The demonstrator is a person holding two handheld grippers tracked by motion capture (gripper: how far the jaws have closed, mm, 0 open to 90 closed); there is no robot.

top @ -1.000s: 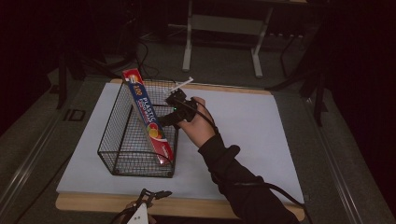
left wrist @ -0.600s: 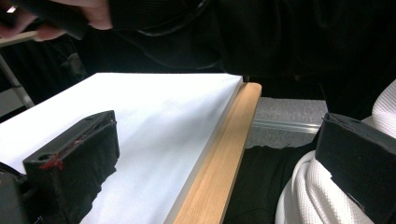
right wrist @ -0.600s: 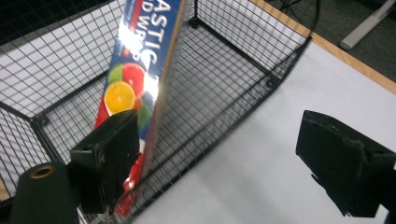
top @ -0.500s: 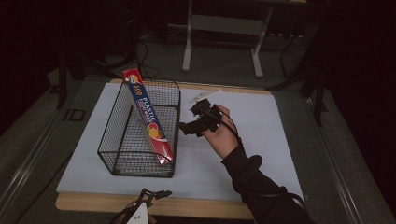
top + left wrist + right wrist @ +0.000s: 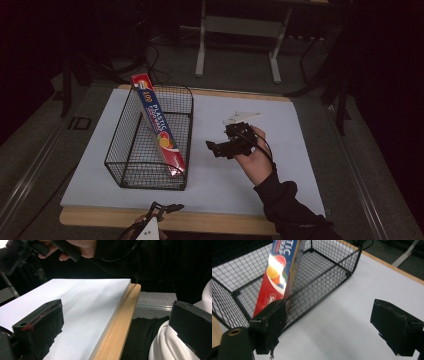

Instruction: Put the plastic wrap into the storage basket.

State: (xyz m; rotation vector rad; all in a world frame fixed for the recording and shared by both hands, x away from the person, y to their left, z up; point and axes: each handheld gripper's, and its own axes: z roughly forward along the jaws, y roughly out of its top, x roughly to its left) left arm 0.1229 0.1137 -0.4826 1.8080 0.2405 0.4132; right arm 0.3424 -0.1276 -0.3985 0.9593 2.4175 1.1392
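Observation:
A long box of plastic wrap (image 5: 157, 125), red and blue, leans slantwise inside a black wire basket (image 5: 115, 145), its top end sticking out over the far rim. My right gripper (image 5: 214, 148) hovers over the white sheet just right of the basket, pointing at it, open and empty. In the right gripper view the box (image 5: 277, 272) and the basket (image 5: 332, 270) lie beyond the spread jaws of the right gripper (image 5: 329, 315). My left gripper (image 5: 162, 210) waits at the table's near edge, open with nothing between its fingers (image 5: 42, 320).
A white sheet (image 5: 225, 180) covers the table, with a wooden edge (image 5: 225, 222) at the front. Bare sheet lies right of the basket. A metal frame stand (image 5: 202, 45) is on the floor beyond the table. White clothing (image 5: 167, 345) lies near the left gripper's jaw.
My right gripper has drawn back from the basket's rim, moving right and toward the near side. The box stays leaning in the basket. The left gripper has not moved.

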